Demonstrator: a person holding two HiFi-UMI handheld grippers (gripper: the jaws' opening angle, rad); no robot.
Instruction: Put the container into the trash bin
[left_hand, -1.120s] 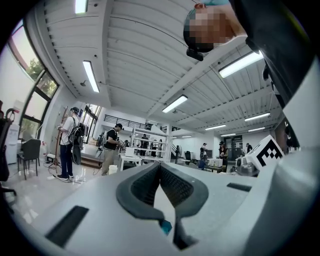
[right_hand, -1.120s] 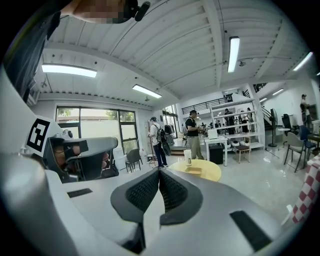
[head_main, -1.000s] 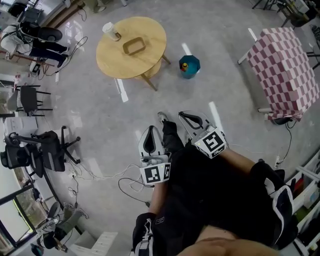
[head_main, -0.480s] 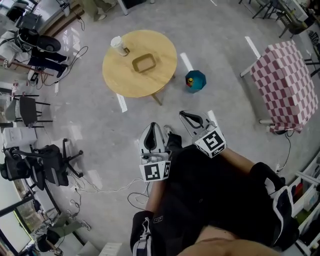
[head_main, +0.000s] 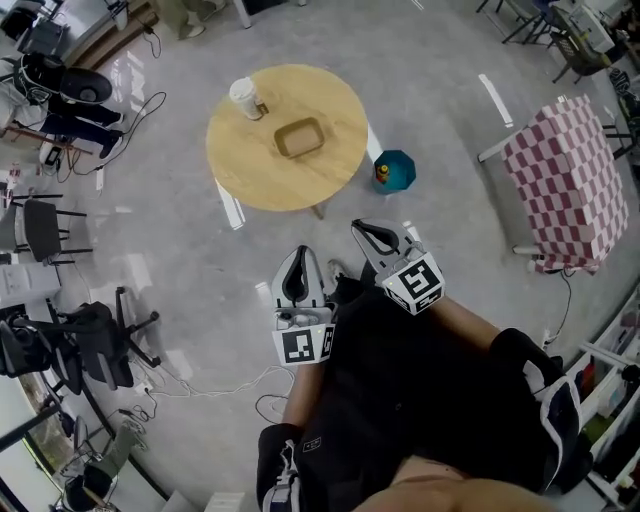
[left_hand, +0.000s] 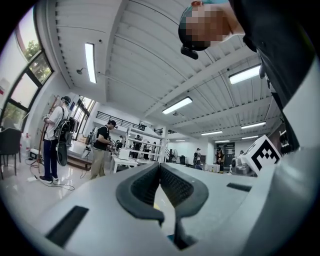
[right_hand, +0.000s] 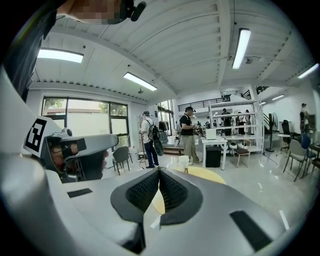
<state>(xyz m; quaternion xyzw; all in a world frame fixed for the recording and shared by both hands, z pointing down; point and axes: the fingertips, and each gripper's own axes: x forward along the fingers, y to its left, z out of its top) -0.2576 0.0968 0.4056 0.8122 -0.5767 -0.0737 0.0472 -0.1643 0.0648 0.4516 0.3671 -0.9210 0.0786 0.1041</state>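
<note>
Close in on the table (head_main: 250, 170) first; reach only once it is near, since it sits well apart from both claws. Look for the container (head_main: 300, 138) near the middle of the top: shallow, brown, open, lying flat. Keep in mind the cup (head_main: 245, 97) toward the far left edge, apart from the container. Spot the bin (head_main: 394, 171) on the floor just beside the table's right edge, mouth up.

Read the left gripper (head_main: 299, 262) as clenched on nothing, pads pressed together. Read the right gripper (head_main: 368, 231) the same way: shut tight, empty.

Spread one claw wide before arriving, probably the right, being on the bin's side. Come in low over the top and pinch one wall of the container rather than trying to span it. Grip firmly but not hard; likely a light, thin thing. Stay off the cup. Lift clear, carry right past the table edge, centre over the bin's mouth, lower, then release.
</note>
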